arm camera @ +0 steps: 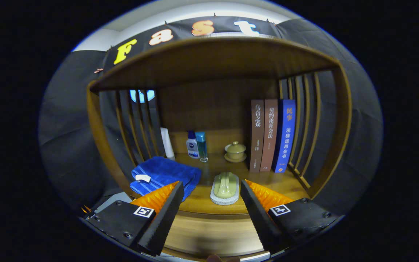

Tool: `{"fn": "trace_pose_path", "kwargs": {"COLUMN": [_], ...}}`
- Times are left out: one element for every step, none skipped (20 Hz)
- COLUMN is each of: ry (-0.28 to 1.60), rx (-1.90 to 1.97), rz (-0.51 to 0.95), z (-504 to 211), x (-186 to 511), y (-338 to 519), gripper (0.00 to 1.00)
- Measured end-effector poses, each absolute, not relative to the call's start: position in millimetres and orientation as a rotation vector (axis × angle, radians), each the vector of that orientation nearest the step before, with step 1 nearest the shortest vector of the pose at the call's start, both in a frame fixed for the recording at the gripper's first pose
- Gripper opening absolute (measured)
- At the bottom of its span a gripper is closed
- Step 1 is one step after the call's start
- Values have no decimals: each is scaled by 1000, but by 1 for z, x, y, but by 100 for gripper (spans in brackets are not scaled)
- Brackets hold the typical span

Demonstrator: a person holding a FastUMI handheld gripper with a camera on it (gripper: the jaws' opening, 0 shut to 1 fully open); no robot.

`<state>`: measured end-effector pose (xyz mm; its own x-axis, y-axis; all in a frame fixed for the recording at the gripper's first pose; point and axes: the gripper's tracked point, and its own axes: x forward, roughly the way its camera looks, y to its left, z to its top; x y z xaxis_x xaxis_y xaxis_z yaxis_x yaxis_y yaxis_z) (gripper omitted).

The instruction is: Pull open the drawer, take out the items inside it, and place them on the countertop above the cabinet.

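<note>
My gripper [212, 187] is open, its two fingers spread wide with nothing between them. Just ahead of the fingers, on the wooden countertop [209, 203], lies a pale green scrubbing brush with a white base [225, 187]. A folded blue towel [164, 176] lies on the countertop beside the left finger. Below the countertop's front edge I see the wooden face of the cabinet [209, 233]; whether the drawer is open cannot be told.
At the back of the shelf stand a white tube [167, 142], two small bottles [196, 145] and a lidded tea cup [235, 151]. Three upright books [272, 135] lean at the right. Slatted wooden sides [304, 138] and a wooden top [213, 58] enclose the shelf.
</note>
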<state>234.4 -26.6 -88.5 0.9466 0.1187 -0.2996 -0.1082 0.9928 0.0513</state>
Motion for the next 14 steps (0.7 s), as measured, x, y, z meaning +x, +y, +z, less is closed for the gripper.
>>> {"fn": "trace_pose_path", "kwargs": {"ry": [257,212,171,128,94,56,20,-4,-21,-32,-29,-22,-1,22], "rx": [35,39,43,48,42,34,23,12,1,-4,-11,-14,-16,-11], "rz": [113,107,107,100,98,81,66,47,35,25,22,21,21,22], "z": [-81,-73,-68,-63,-60,-58,-57,-60,-64,-71,-81,-93,-108,-123], "x": [221,206,191,176,162,148,134,121,105,91,80,71,63,56], "y": [-27,-29,-28,-29,-28,-31,-34,-35,-38,-38,-35,-33,-30,-28], "gripper": [100,100,99,99,99,99,99,99,99,99,99,99,99,99]}}
